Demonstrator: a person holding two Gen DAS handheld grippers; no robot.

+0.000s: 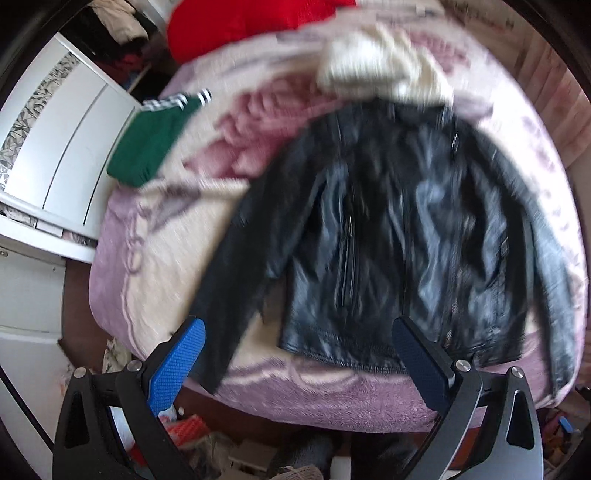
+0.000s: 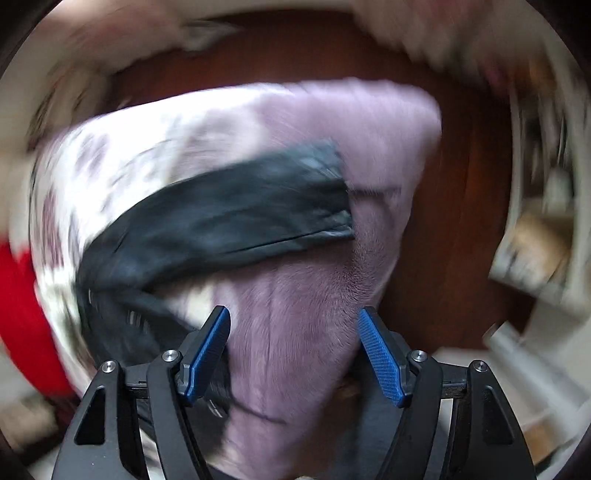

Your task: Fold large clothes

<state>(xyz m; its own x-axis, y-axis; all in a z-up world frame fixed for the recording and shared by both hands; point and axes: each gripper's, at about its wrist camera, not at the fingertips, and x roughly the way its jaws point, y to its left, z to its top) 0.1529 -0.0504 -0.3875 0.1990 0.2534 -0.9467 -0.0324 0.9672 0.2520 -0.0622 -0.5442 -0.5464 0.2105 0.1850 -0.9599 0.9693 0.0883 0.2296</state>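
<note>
Spread over the bed is a fluffy pink and lilac blanket (image 1: 155,236), and on it the black leather jacket (image 1: 399,229) lies flat and face up, collar toward the far side, hem toward the near edge, both sleeves angled outward and down; a green folded garment (image 1: 147,144) and a cream one (image 1: 373,66) sit well apart from it, farther back, with something red (image 1: 240,22) beyond them.

Seen from the left wrist, the left gripper (image 1: 295,358) hangs over the near edge with its jaws spread wide and nothing between them; the hem lies just ahead of the fingers, and one sleeve (image 1: 236,288) runs down past the blue pad (image 1: 177,365), its cuff nearest that finger.

Seen from the right wrist, the right gripper (image 2: 293,354) has its jaws apart and empty, only blanket between them; the other sleeve (image 2: 221,218) stretches crosswise ahead of the fingers, its long axis running left to right, cuff end at the right and a little beyond the tips.

Each hand looks nearer to its own sleeve, so folding the sleeves inward seems the likely first step; both views are blurred.
</note>
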